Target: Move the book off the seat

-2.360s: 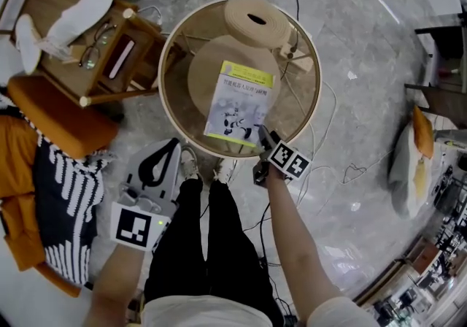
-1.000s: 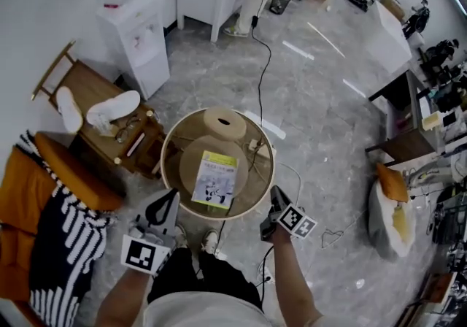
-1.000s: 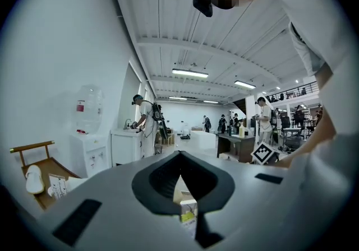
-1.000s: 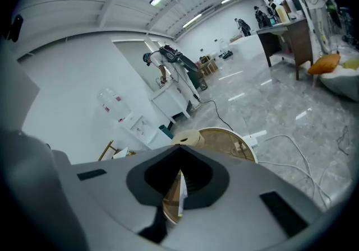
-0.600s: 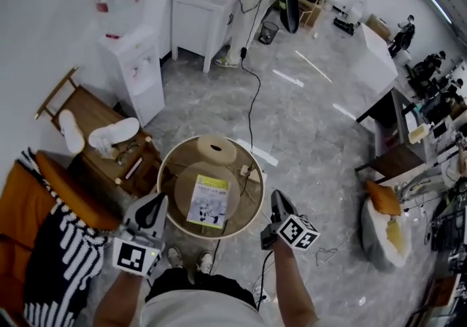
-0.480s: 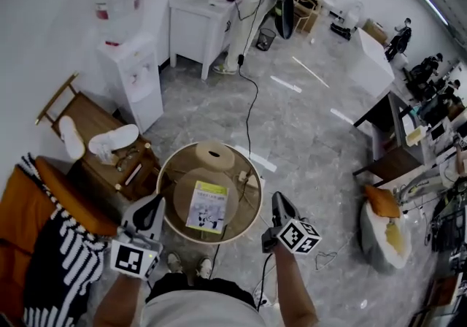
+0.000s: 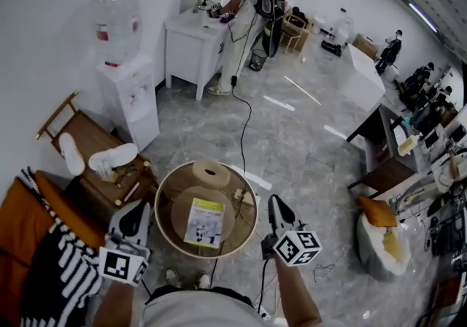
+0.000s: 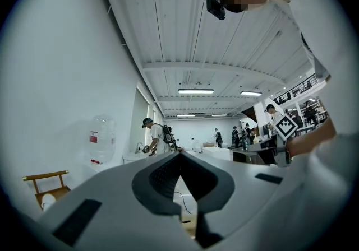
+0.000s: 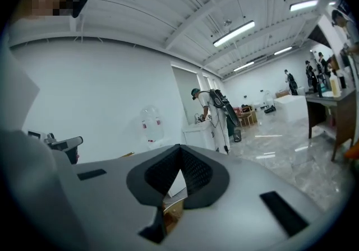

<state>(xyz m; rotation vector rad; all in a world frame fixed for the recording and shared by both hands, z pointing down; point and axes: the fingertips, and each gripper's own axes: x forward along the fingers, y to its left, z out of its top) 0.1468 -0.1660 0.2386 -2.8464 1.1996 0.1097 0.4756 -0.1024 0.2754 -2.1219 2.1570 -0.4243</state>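
Note:
A book [image 7: 204, 222] with a yellow-green and white cover lies flat on the round wooden-rimmed table [image 7: 164, 225], over a round beige disc. My left gripper [image 7: 133, 217] is held up at the table's left rim, shut and empty. My right gripper [image 7: 276, 206] is at the table's right rim, also shut with nothing in it. Neither touches the book. In the left gripper view the left gripper [image 8: 179, 154] points level across the room, its tips meeting. The right gripper [image 9: 179, 147] in its own view does the same.
A beige ring-shaped roll [image 7: 210, 172] lies at the table's far side. A wooden chair [image 7: 91, 161] with white slippers and an orange cushion [image 7: 40, 212] stand to the left. Behind are a water dispenser [image 7: 131, 95] and a white desk [image 7: 193, 33] with a person; a cable [image 7: 242, 136] runs across the floor.
The head camera has risen, so the table and book look smaller and more room shows. Both grippers have drawn back from the table and tilted up. The book has not moved.

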